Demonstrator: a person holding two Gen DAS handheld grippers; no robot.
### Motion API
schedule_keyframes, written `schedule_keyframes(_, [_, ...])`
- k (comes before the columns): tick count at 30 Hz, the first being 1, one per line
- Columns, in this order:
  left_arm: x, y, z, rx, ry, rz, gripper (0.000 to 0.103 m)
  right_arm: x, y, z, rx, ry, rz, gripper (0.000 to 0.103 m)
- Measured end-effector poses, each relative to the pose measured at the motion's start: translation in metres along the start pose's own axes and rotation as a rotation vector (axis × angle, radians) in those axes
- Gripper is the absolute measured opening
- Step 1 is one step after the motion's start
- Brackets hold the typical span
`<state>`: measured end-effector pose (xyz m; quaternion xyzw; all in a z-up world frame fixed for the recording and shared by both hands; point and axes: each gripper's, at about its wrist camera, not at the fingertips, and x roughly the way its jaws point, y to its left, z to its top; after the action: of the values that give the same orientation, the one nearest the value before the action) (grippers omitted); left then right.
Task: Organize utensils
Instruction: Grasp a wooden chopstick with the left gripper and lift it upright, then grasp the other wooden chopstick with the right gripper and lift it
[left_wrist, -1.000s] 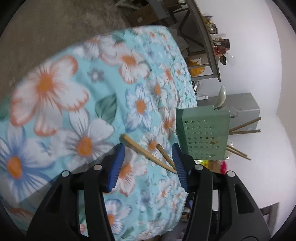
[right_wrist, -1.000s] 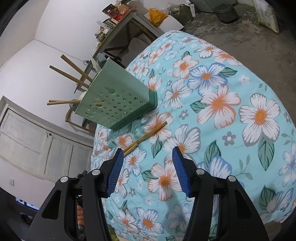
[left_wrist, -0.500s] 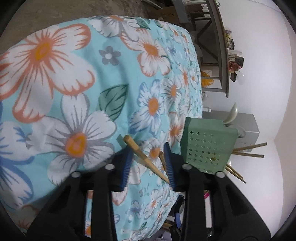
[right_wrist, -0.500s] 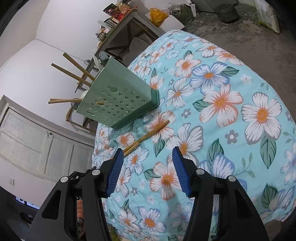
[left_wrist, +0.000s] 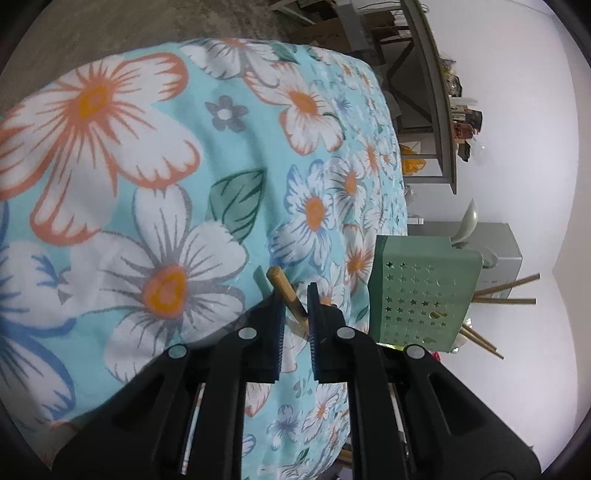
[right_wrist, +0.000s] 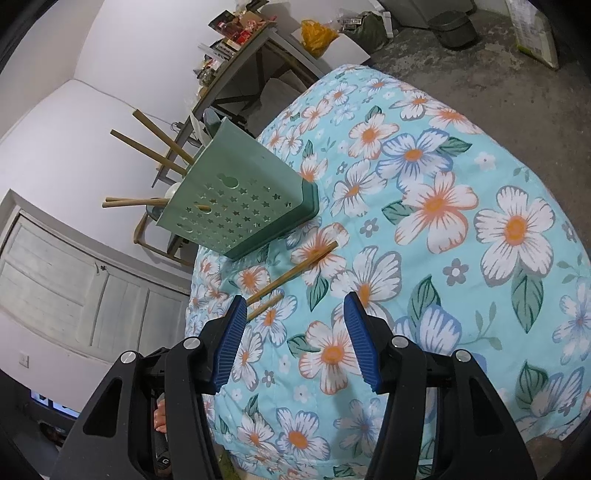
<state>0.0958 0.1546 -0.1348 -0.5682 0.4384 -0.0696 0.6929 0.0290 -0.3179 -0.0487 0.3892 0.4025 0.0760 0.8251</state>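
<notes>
Right wrist: floral tablecloth (right_wrist: 443, 221), concrete floor (right_wrist: 498, 74)

Left gripper (left_wrist: 295, 295) — black frame, blue ribbed pads; angled downward over the cloth. Its jaws have just been closing and are now drawn nearly together, with one wooden chopstick (left_wrist: 286, 295) clamped between the pads near their tips.

Right gripper (right_wrist: 295, 314) — same build; angled downward. Its jaws are held about half apart, and nothing is gripped between the pads.

A hand (right_wrist: 159, 419) is partly seen behind the right gripper's frame, wrapped on a dark grip; more of it is hidden.
</notes>
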Motion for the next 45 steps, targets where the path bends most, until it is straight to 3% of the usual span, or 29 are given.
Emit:
schedule_keyframes(8, [-0.035,-0.029,0.001,0.141,-0.072,-0.058,0.007,0.000,0.005,0.003,-0.020,-0.004,-0.002,0.054])
schedule_keyframes(17, [-0.110,-0.083,0.001,0.410,-0.279,-0.113,0.004,0.005,0.032,-0.006,-0.105,0.000,-0.012,0.053])
schedule_keyframes(24, [-0.156,-0.099,0.008,0.499,-0.405,-0.134,0.004,0.010,0.061,-0.016,-0.224,-0.001,-0.050,0.052])
schedule_keyframes(31, [-0.180,-0.104,0.014,0.552,-0.484,-0.128,0.004,0.036,0.112,-0.034,-0.507,0.010,-0.122,0.051])
schedule_keyframes(37, [-0.186,-0.107,0.016,0.590,-0.512,-0.121,0.004,0.086,0.153,-0.052,-0.822,0.092,-0.173,0.050])
schedule_keyframes(45, [-0.190,-0.113,0.017,0.643,-0.542,-0.109,0.004,0.149,0.186,-0.082,-1.195,0.167,-0.231,0.036])
